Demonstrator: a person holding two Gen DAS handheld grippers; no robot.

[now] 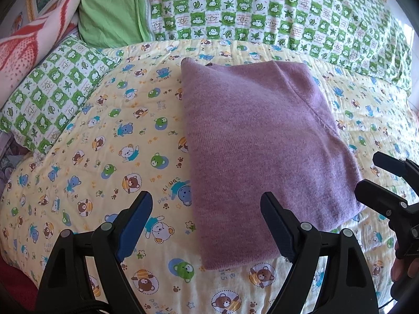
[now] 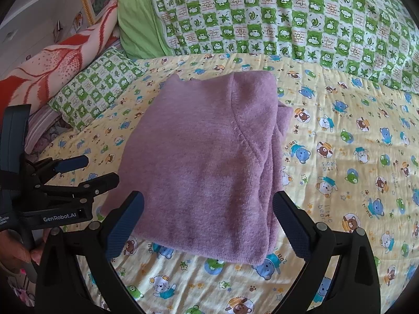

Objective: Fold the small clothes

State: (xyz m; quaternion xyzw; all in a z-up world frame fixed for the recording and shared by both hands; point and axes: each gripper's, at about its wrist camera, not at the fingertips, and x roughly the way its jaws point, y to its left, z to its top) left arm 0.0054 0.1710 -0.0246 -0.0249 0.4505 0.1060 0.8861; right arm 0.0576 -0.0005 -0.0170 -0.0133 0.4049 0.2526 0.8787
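Nearest the cameras: both grippers are held low over the bed, each seen from its own wrist view.
Left gripper [image 1: 207, 222]: spread wide, nothing held; its right finger is seen over the near left part of the garment.
Right gripper [image 2: 209, 219]: likewise wide apart and empty, with the near hem framed between its fingers.
Purple knit garment [image 2: 204, 157]: laid on the bear-print quilt [image 2: 340, 157] as a flat folded rectangle, a seam curving across the top layer.
Handling: judged light, soft and limp; layers are likely to slide, so all layers should be pinched together.
Hold: the near corners seem best.
Beyond: a green checked blanket [image 1: 288, 7] is piled behind, and a red patterned blanket [image 1: 31, 47] at far left.
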